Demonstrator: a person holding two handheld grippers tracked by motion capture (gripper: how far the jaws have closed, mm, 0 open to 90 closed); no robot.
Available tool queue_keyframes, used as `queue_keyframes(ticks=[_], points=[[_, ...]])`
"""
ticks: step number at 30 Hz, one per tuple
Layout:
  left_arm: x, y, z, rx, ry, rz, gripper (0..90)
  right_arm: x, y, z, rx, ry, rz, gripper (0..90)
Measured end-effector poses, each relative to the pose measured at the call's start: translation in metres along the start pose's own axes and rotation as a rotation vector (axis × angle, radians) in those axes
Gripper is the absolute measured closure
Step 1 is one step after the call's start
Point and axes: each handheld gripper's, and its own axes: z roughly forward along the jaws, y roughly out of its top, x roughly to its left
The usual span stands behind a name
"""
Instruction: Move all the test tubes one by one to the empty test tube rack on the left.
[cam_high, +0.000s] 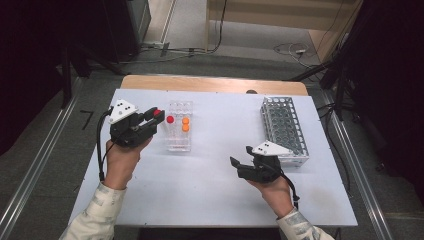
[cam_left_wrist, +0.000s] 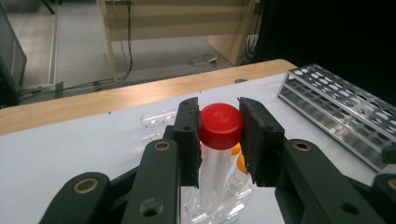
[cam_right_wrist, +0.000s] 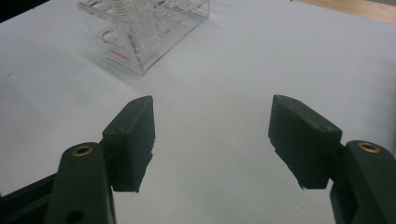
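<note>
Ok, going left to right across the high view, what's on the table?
Left gripper shut on a red-capped tube → clear rack with capped tubes → right gripper, open → metal rack.

In the left gripper view, the jaws are covering both sides of the red cap (cam_left_wrist: 221, 125), and the tube (cam_left_wrist: 212, 170) below it is running partly hidden behind the left jaw. The orange caps (cam_left_wrist: 240, 161) are peeking out behind the right jaw, too little showing to count them. The metal rack (cam_left_wrist: 341, 105) is being cut off by the right picture edge. In the right gripper view, the clear rack (cam_right_wrist: 140, 28) near the bench's far edge is being cropped by the top edge, its tubes blurring together.
</note>
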Motion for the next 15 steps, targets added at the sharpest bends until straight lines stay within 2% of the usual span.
queue_keyframes(ticks=[4, 9, 15], points=[[0.001, -0.001, 0.007, 0.002, 0.010, -0.002, 69.3, 0.000, 0.000, 0.000, 0.002, -0.002, -0.004, 30.4], [-0.002, -0.004, 0.017, 0.015, 0.039, 0.027, 69.3, -0.002, -0.001, -0.001, -0.003, -0.006, 0.000, 30.6], [-0.006, -0.012, 0.026, 0.028, 0.057, 0.042, 69.3, -0.001, -0.001, -0.001, -0.001, -0.004, -0.001, 30.6]])
